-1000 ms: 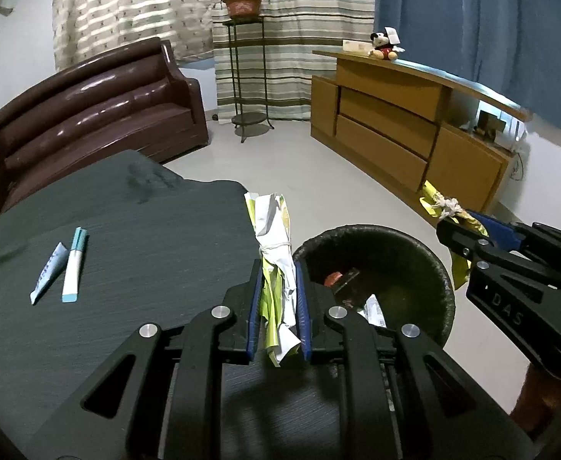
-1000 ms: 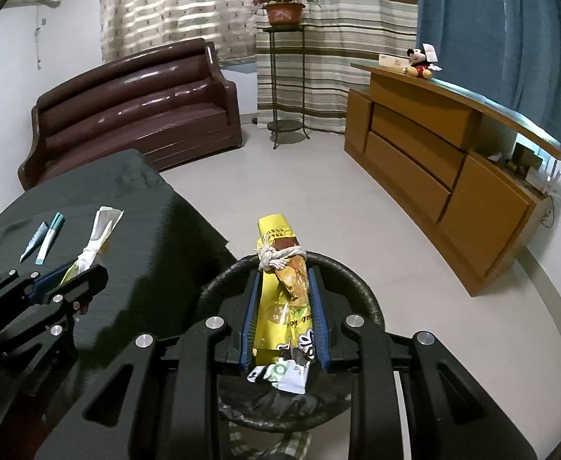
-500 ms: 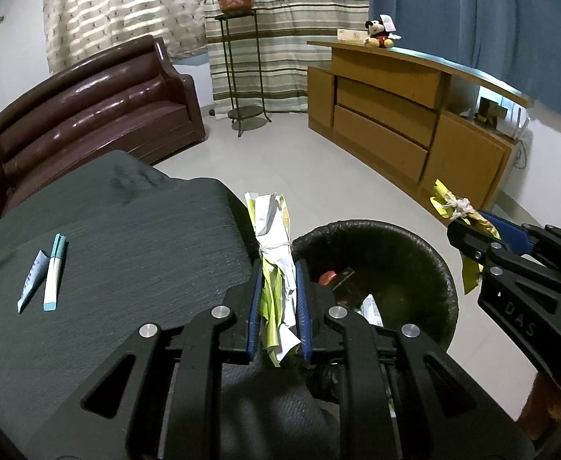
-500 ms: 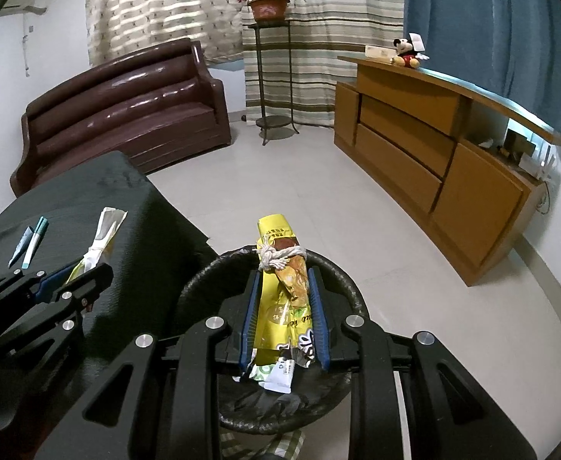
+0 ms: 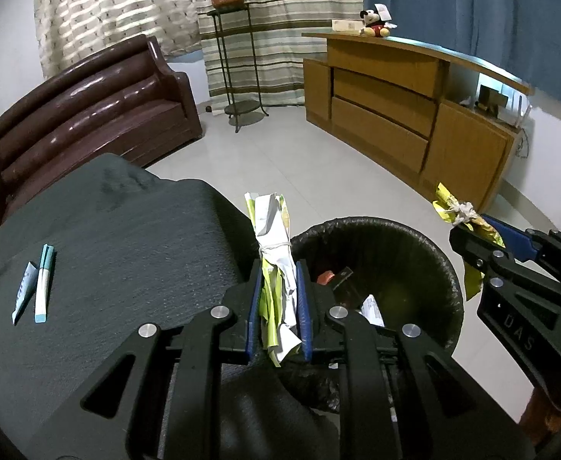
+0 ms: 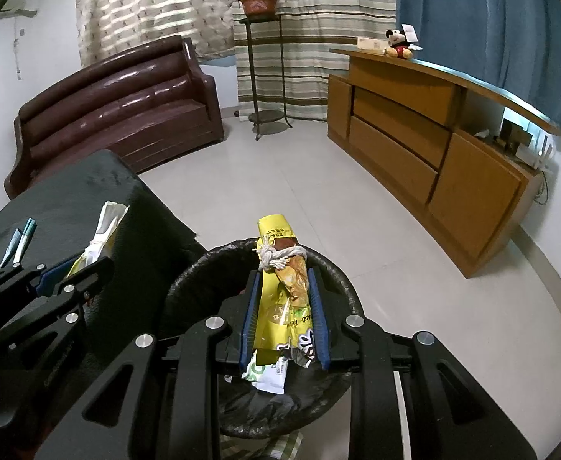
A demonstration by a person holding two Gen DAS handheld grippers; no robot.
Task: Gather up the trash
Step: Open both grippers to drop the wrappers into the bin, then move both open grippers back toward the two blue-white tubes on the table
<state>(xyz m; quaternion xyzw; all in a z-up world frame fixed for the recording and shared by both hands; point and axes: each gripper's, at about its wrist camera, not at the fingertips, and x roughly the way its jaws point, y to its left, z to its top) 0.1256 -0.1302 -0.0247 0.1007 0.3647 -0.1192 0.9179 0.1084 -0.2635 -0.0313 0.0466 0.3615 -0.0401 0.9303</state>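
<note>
My left gripper (image 5: pixel 278 268) is shut on a white-and-green wrapper bundle (image 5: pixel 274 253) tied with string, held at the table edge beside the black-lined trash bin (image 5: pixel 445 264). My right gripper (image 6: pixel 284 280) is shut on a yellow snack wrapper (image 6: pixel 280 287) tied with white cord, held over the trash bin (image 6: pixel 188 280). The right gripper with its yellow wrapper (image 5: pixel 453 211) shows at the right of the left wrist view. The left gripper with its bundle (image 6: pixel 100 234) shows at the left of the right wrist view. The bin holds some trash.
A dark cloth-covered table (image 5: pixel 119 253) carries a small tube (image 5: pixel 23 295) and a teal marker (image 5: pixel 42 287). A brown sofa (image 5: pixel 84 107), a plant stand (image 5: pixel 238 76) and a wooden sideboard (image 5: pixel 395 115) stand around the pale tiled floor.
Both grippers have shifted slightly right toward the bin, still holding their wrappers. The marker and tube sit further left in the left wrist view.
</note>
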